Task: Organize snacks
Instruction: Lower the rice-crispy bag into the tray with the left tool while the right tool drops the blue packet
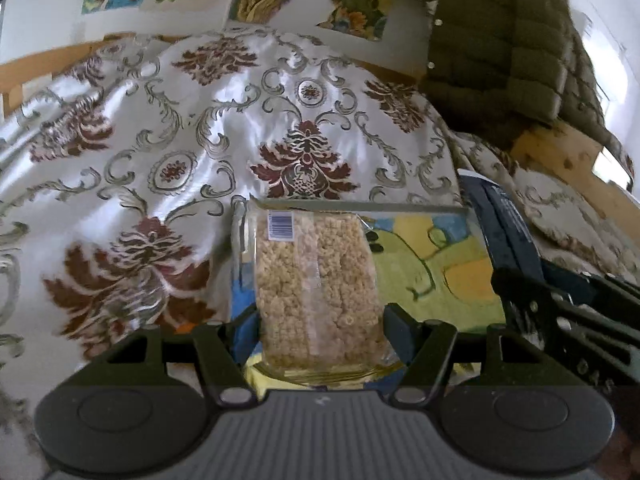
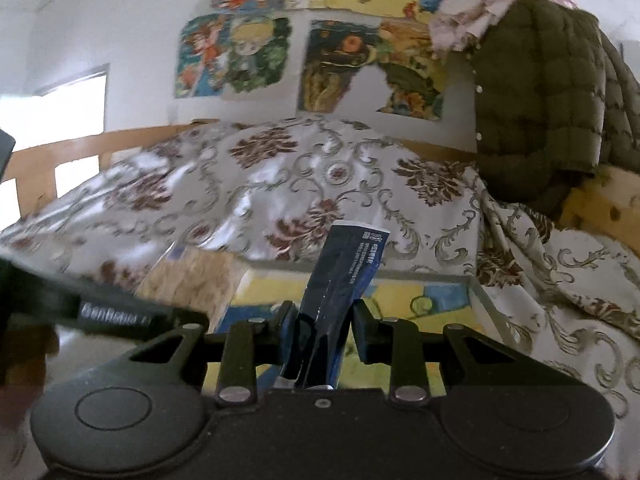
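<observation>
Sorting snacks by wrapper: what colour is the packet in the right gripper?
Dark navy blue packet with small white print near its top, clearest in the right wrist view.

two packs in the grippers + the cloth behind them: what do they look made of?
Snack pack in the left gripper: clear glossy plastic film, likely; the beige puffed pieces show through and a printed barcode sits on it.
Dark blue packet in the right gripper: opaque film, perhaps foil-lined; creased, slight sheen.
Patterned cloth: satin-like woven fabric, judging by bright highlights on its folds.
</observation>
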